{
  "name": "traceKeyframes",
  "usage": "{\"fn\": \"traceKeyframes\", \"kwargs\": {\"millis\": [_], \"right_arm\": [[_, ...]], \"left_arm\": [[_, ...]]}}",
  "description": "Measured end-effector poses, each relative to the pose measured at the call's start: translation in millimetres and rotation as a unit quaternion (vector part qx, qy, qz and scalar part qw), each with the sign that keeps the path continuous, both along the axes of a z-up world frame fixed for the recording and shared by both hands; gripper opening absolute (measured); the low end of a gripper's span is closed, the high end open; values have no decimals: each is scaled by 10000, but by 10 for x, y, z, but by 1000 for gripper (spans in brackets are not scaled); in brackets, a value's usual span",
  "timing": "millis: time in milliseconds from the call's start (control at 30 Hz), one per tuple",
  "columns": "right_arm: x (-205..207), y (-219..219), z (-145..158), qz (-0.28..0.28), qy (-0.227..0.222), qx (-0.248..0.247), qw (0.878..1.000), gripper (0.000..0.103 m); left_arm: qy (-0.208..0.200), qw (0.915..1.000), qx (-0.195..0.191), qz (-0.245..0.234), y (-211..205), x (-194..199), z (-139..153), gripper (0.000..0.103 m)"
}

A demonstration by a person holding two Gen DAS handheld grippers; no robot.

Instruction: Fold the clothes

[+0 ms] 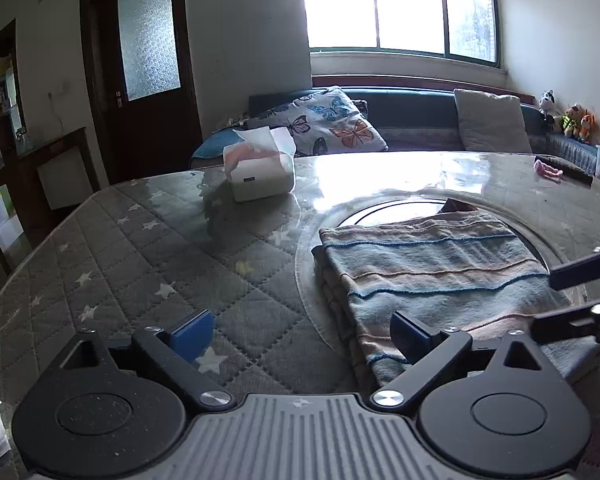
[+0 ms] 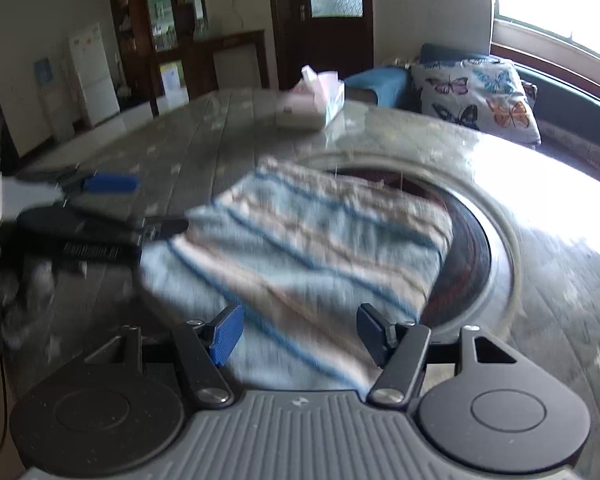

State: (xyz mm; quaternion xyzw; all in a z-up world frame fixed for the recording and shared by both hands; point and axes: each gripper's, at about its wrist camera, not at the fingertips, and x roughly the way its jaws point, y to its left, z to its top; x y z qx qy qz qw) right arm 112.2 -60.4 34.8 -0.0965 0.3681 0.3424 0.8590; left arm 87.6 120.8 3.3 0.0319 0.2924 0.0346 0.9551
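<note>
A folded striped cloth (image 1: 432,268), in pale blue and pink with dark blue lines, lies flat on the table, partly over a round glass turntable (image 1: 400,204). My left gripper (image 1: 300,334) is open at the cloth's near left corner, its right blue pad over the cloth edge, nothing held. The right gripper's black fingers (image 1: 576,268) reach in from the right edge over the cloth. In the blurred right wrist view the same cloth (image 2: 300,240) lies ahead. My right gripper (image 2: 300,334) is open just above its near edge. The left gripper (image 2: 108,184) shows at the left.
The table (image 1: 140,264) has a grey quilted star-pattern cover under clear film. A white tissue box (image 1: 260,174) stands at the far side. A small pink object (image 1: 548,170) lies far right. A sofa with a butterfly pillow (image 1: 324,122) runs behind, under a bright window.
</note>
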Motion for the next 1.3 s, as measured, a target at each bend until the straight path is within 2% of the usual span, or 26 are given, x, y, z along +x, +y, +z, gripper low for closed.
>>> {"fn": "traceKeyframes", "kwargs": {"millis": [167, 233, 267, 500, 667, 767, 833, 967, 1033, 1067, 1167, 1300], "right_arm": [[88, 216, -156, 50, 120, -30, 9999, 66], [123, 303, -218, 69, 168, -42, 9998, 74], [97, 322, -230, 112, 81, -91, 9999, 74], [220, 224, -88, -10, -50, -29, 10000, 74], [552, 185, -83, -252, -77, -21, 9997, 72], [746, 182, -140, -414, -9, -47, 9991, 66], [858, 178, -176, -503, 50, -23, 9987, 57], [1065, 149, -232, -783, 124, 9, 9968, 46], [1090, 166, -183, -820, 63, -2, 9966, 33], [1102, 175, -158, -837, 30, -9, 9965, 30], [1122, 246, -78, -721, -45, 93, 9973, 28], [1193, 438, -181, -553, -28, -179, 9983, 28]], "left_arm": [[218, 9997, -41, 59, 44, 72, -94, 103], [238, 9996, -103, 71, 64, 78, -103, 103], [239, 9996, -125, 76, 70, 80, -105, 103], [237, 9994, -219, 116, 98, 78, -126, 103], [253, 9993, -243, 125, 118, 81, -149, 103], [257, 9993, -255, 120, 131, 80, -157, 103], [260, 9992, -263, 117, 140, 79, -163, 103], [274, 9991, -294, 119, 167, 80, -177, 103], [278, 9990, -315, 124, 176, 75, -181, 103], [276, 9990, -328, 125, 180, 72, -184, 103], [269, 9988, -396, 136, 197, 62, -194, 103], [256, 9983, -496, 164, 225, 47, -214, 103]]}}
